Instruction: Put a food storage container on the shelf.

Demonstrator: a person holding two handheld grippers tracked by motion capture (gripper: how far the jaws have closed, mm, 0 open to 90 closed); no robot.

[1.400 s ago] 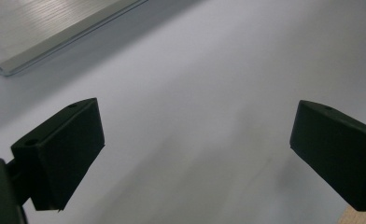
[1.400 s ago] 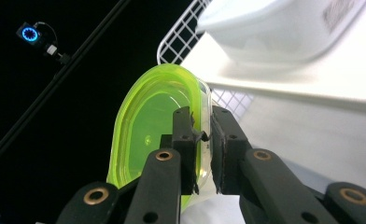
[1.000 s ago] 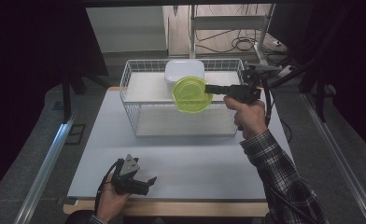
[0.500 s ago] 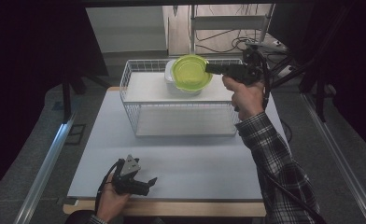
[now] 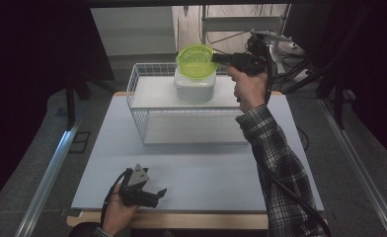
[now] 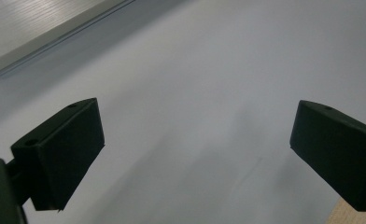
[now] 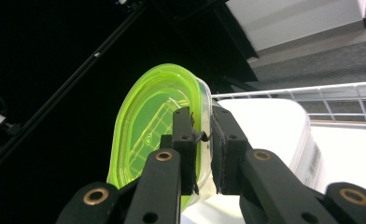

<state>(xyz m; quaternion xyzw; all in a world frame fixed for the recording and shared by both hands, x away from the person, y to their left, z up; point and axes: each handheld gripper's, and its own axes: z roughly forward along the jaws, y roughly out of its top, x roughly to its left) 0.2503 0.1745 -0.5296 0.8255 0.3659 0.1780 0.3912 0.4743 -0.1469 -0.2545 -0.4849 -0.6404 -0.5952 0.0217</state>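
A lime-green translucent container (image 5: 196, 60) is held above a white lidded box (image 5: 195, 85) that sits in the white wire basket (image 5: 147, 127). My right gripper (image 5: 217, 58) is shut on the green container's rim; in the right gripper view the green container (image 7: 146, 116) stands on edge to the left of the jaws, with my right gripper (image 7: 202, 136) pinching its rim and the white box (image 7: 274, 126) behind. My left gripper (image 5: 157, 194) rests low at the table's front edge, held in a hand. In the left gripper view my left gripper (image 6: 195, 154) is open over bare white tabletop.
The white table (image 5: 191, 173) stretches between the basket and the front edge. A metal rail (image 5: 48, 173) runs along the left side, another rail (image 5: 359, 168) along the right. Cables and a shelf frame (image 5: 241, 22) stand behind the basket.
My right gripper has lifted the green container from the front of the white box up and back, turning it level over the box. The left gripper has stayed put.
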